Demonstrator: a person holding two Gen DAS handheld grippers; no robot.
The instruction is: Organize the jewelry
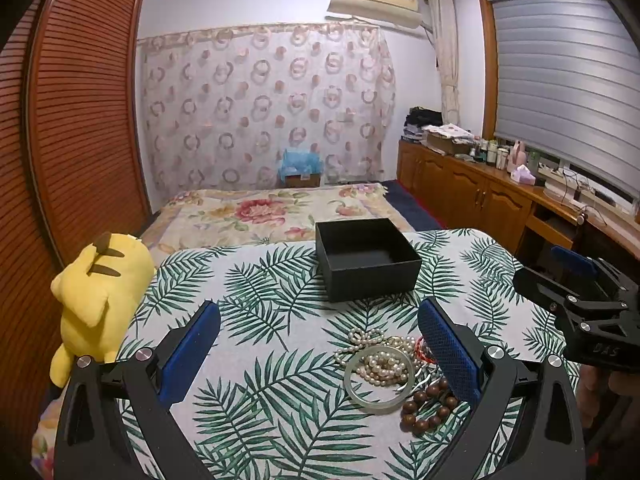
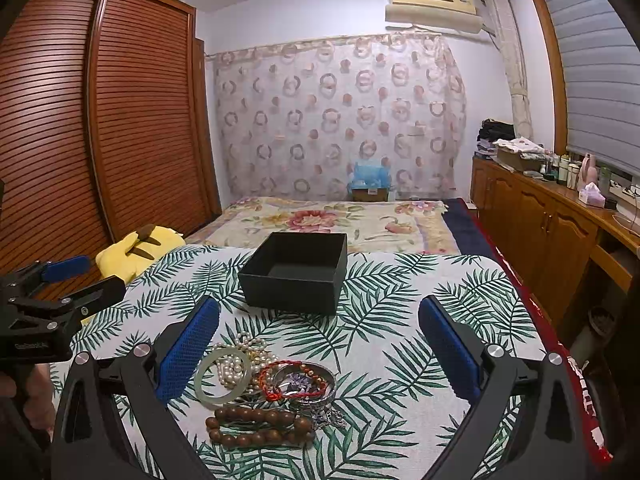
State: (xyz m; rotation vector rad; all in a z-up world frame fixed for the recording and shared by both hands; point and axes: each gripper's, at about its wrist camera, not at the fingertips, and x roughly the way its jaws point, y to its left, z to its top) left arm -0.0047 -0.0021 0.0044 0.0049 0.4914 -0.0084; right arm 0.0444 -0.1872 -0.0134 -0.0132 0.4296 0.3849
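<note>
Between the wide-open, empty right fingers [image 2: 256, 344], jewelry pile [image 2: 268, 392], left fingers [image 1: 448, 352] likewise

Both wrist views look slightly downward, close, sharing the black box [image 1: 366, 260].

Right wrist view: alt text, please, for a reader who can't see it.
The open right gripper hovers over a jewelry pile on a leaf-print tablecloth: jade bangle, pearls, red cord bracelet, wooden beads. An empty black box sits beyond.
</note>
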